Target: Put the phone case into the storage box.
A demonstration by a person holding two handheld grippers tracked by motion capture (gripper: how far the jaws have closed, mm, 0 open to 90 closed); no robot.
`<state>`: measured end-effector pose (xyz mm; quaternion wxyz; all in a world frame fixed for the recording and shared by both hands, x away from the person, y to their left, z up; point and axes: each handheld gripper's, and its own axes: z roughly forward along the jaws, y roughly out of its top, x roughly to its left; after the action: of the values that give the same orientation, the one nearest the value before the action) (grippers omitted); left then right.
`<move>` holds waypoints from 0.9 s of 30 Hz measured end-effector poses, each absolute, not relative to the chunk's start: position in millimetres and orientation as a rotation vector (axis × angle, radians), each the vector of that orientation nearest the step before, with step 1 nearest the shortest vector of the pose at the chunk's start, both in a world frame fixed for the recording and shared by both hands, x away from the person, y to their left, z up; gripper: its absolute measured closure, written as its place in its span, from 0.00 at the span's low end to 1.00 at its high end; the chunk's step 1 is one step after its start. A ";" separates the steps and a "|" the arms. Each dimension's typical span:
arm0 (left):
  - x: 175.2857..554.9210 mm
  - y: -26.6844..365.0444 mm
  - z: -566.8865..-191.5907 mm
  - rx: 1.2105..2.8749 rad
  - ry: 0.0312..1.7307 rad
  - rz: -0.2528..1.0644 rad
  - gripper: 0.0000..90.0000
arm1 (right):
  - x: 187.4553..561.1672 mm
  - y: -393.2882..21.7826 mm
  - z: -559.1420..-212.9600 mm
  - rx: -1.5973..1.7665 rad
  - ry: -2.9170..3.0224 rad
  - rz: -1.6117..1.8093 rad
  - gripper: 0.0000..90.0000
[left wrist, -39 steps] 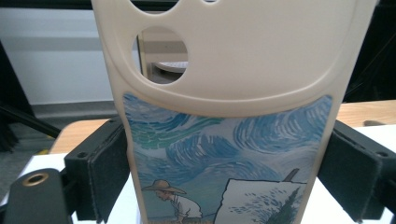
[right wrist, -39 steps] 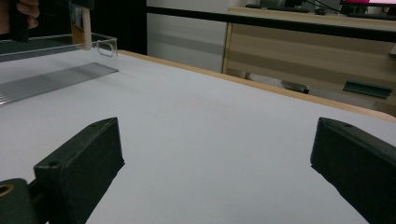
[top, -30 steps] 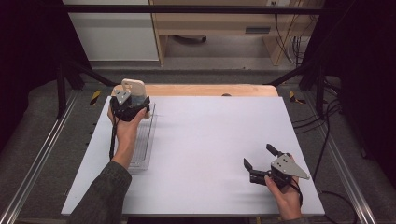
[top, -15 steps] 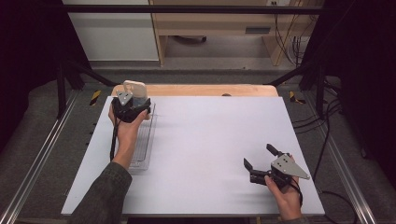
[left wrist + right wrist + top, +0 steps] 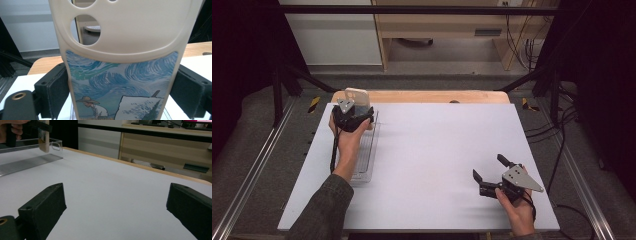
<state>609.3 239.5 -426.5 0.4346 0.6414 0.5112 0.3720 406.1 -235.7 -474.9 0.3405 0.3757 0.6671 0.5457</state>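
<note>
A cream phone case (image 5: 122,75) with a swirling blue painted scene stands upright between the pads (image 5: 58,92) of my left gripper (image 5: 356,112), which is shut on its two side edges. The case (image 5: 358,96) is held at the far end of a clear plastic tray (image 5: 367,150) on the left of the white tabletop. In the right gripper view the case (image 5: 45,137) reaches down behind the rim of the tray (image 5: 30,161). My right gripper (image 5: 488,167) rests low at the table's near right, its jaws wide apart around bare tabletop (image 5: 115,207).
The white board (image 5: 437,150) lies on a wooden table whose edge (image 5: 437,96) shows at the back. Metal rails (image 5: 252,175) run along both sides. A wooden desk (image 5: 452,30) and cables stand beyond the table.
</note>
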 end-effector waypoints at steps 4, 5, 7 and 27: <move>609.7 238.9 -426.9 1.598 1.273 0.926 0.12 | 406.7 -233.7 -475.3 0.969 1.746 1.416 0.03; 610.0 239.0 -427.4 1.599 1.276 0.924 0.12 | 406.5 -233.5 -475.1 0.969 1.746 1.416 0.03; 610.7 239.4 -428.6 1.600 1.282 0.919 0.12 | 406.5 -233.7 -475.1 0.969 1.744 1.417 0.03; 611.4 237.0 -433.9 1.620 1.282 0.917 0.12 | 406.0 -235.0 -474.7 0.978 1.740 1.419 0.03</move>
<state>611.4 237.0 -433.9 0.4266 0.6482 0.5132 0.3668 406.0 -235.0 -474.7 0.3395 0.3756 0.6683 0.5451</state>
